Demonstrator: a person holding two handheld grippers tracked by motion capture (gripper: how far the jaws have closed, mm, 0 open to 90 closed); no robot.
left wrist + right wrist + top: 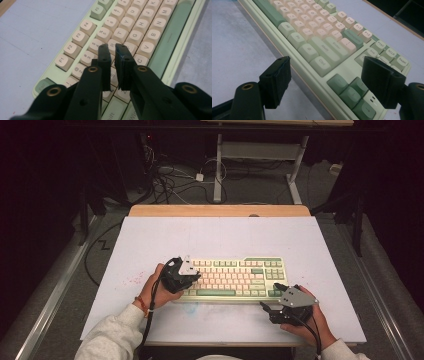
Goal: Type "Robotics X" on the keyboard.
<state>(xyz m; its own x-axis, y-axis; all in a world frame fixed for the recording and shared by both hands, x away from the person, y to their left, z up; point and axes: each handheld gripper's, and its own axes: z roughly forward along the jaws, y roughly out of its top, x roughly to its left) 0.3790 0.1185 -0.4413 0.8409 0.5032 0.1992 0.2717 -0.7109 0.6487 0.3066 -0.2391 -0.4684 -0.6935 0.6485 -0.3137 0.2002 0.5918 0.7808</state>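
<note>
A pale green keyboard (235,277) with cream and green keys lies on the white mat, a little right of centre. My left gripper (194,279) hangs over its left end. In the left gripper view its jaws (112,50) stand a narrow gap apart above the letter keys of the keyboard (140,27), with nothing between them. My right gripper (271,297) sits at the keyboard's near right corner. In the right gripper view its jaws (324,62) are spread wide on either side of the keyboard's (317,37) front edge by the arrow keys, and touch nothing.
The white mat (200,235) covers a wooden table whose far edge (220,210) shows. Beyond it are tangled cables (170,180) on the floor and the legs of another desk (217,170). A metal rail (55,285) runs along the left.
</note>
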